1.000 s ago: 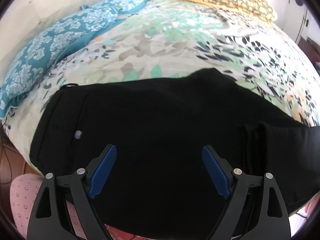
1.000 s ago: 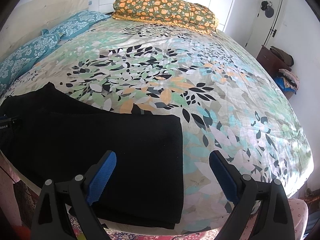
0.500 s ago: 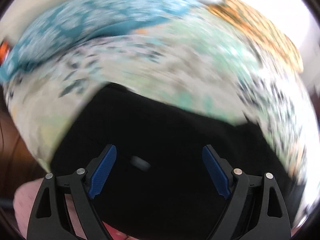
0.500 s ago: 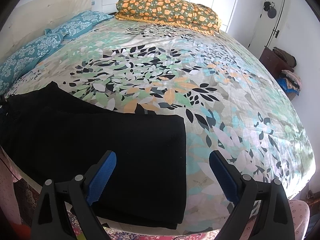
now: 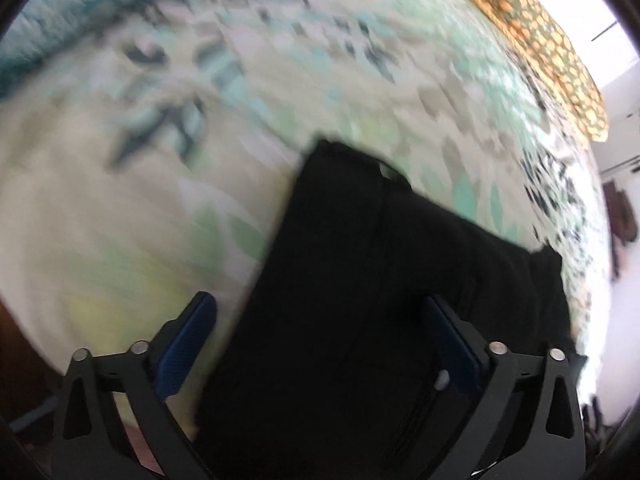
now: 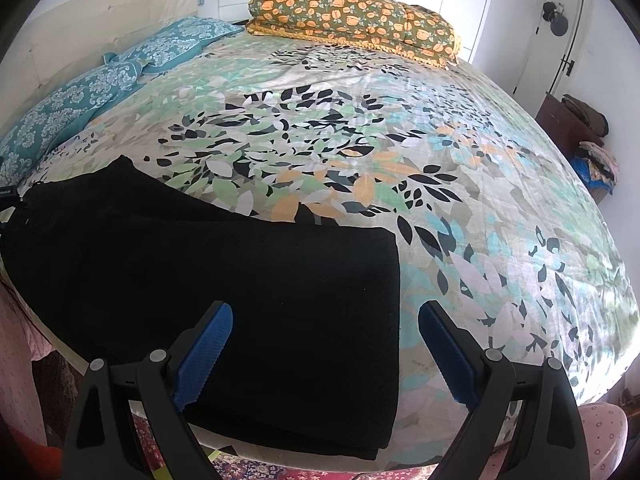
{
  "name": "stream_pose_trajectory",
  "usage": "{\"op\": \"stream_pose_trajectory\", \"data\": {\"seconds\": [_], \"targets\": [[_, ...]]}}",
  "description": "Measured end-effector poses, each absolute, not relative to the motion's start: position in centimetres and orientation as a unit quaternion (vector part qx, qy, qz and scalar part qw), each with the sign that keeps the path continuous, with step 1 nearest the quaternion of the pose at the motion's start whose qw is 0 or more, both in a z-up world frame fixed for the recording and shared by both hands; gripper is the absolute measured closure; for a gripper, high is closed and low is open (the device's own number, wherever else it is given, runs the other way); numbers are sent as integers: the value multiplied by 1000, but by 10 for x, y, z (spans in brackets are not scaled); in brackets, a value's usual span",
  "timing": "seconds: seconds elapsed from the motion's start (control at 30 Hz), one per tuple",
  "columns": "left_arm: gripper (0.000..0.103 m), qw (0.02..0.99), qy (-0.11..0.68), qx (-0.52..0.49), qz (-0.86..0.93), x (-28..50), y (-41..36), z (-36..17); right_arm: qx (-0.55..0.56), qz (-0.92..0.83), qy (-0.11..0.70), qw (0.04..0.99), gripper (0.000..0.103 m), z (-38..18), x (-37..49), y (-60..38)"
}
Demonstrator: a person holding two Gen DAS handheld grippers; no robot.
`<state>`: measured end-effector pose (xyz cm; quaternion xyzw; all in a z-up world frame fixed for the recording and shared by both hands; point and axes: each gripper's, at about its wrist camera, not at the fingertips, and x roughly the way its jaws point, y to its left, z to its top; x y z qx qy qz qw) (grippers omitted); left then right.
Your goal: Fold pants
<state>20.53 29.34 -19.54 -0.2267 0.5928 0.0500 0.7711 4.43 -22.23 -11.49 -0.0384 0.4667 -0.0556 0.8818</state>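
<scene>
Black pants (image 6: 208,276) lie flat along the near edge of the bed, folded lengthwise, with the leg ends at the right. In the left wrist view the pants' waist end (image 5: 360,280) fills the lower middle; the picture is blurred. My left gripper (image 5: 320,340) is open and empty just above the waist end, its left finger over the bedspread. My right gripper (image 6: 324,352) is open and empty above the leg ends, straddling their right edge.
The bed has a leaf-patterned spread (image 6: 400,140). Teal pillows (image 6: 100,92) lie at the left by the headboard, an orange-flowered pillow (image 6: 352,20) at the far end. A dark cabinet with clothes (image 6: 576,128) stands at the right wall. A red rug (image 6: 280,468) shows below.
My left gripper has swung left to the waist end of the pants and its view is tilted. My right gripper has moved slightly closer to the leg ends. Both stayed open.
</scene>
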Motion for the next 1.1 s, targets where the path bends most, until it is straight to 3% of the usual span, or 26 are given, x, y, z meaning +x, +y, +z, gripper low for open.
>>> {"op": "stream_pose_trajectory", "data": {"seconds": [0.2,0.33,0.43,0.63,0.8,1.0,1.1], "targets": [[2,766,595,-239,42,204,294,-196,-39,-54,462,884,9,-112,43,-221],[70,766,596,-238,31,203,286,-180,-31,-53,462,885,9,-111,43,-223],[83,775,587,-231,37,194,280,-158,-28,-49,462,885,9,-112,44,-223],[86,800,529,-282,-25,171,240,-82,-11,-43,461,886,9,-112,46,-227],[86,805,519,-265,-111,163,147,-40,14,-47,456,889,9,-109,47,-236],[86,800,547,-198,-147,160,22,-69,35,-63,448,891,9,-103,41,-253],[77,801,566,-117,-154,164,-37,-101,49,-73,447,890,9,-101,37,-264]]}}
